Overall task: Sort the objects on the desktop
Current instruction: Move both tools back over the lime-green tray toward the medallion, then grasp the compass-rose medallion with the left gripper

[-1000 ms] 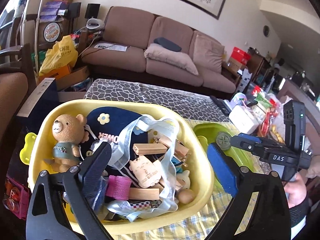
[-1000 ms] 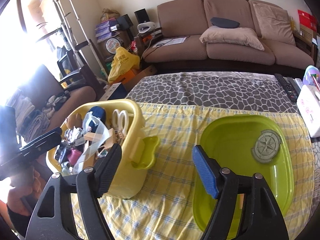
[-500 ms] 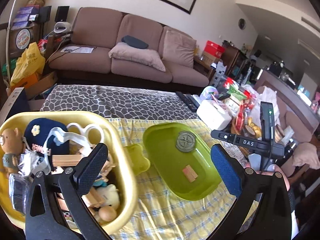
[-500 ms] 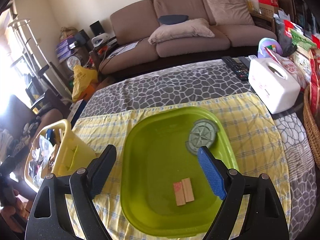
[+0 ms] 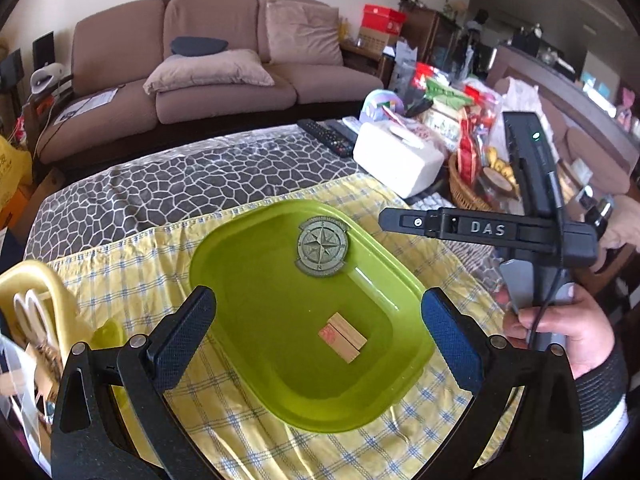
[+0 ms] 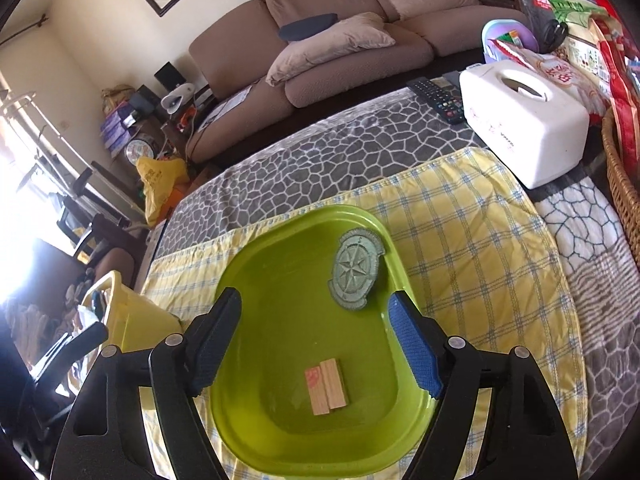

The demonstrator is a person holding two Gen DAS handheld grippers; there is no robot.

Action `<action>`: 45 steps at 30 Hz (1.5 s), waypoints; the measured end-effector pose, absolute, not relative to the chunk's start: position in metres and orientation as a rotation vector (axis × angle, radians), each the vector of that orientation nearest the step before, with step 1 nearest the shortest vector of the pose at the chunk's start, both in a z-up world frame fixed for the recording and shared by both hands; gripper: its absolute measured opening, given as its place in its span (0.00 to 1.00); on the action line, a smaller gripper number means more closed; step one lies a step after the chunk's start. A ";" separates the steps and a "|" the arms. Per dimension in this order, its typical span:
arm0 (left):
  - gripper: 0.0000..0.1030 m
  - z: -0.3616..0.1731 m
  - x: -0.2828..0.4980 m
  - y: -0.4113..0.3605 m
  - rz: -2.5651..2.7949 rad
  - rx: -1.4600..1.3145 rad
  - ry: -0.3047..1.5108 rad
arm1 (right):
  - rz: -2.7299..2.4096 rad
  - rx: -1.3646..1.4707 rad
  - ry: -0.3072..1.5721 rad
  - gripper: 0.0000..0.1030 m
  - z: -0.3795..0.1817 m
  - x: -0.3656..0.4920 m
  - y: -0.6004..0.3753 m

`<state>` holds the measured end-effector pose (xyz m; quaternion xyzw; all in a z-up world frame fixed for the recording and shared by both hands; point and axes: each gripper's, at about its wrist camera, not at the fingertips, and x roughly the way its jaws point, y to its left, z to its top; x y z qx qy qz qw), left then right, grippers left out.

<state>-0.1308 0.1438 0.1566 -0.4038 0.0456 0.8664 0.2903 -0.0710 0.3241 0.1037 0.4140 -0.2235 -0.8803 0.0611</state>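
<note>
While we are tilting both grippers down over the green tray (image 6: pixel 280 248), the left gripper (image 5: pixel 316 332) is gaping empty and the right gripper (image 6: pixel 316 344) is closing on nothing; the wooden blocks (image 6: pixel 326 386) are lying inside near the tray's near rim, the compass badge (image 6: pixel 356 274) by its far edge.

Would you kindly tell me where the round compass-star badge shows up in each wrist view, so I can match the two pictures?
Left wrist view: the compass-star badge lies at the far end of the green tray, above centre of the picture.
Right wrist view: the badge lies against the tray's far right rim, right of centre, just above the blue pad.
Shared landmark: the pair of wooden blocks on the tray floor, nearer the camera than the badge.
</note>
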 end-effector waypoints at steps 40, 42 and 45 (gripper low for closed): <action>0.85 0.012 -0.267 0.251 1.886 -1.453 0.285 | -2.640 1.291 -0.858 0.76 0.084 -0.058 0.376; 0.71 0.013 -0.267 0.251 1.894 -1.438 0.294 | -2.639 1.295 -0.850 0.76 0.084 -0.059 0.374; 0.64 0.015 -0.267 0.247 1.893 -1.426 0.266 | -2.637 1.302 -0.842 0.76 0.083 -0.060 0.372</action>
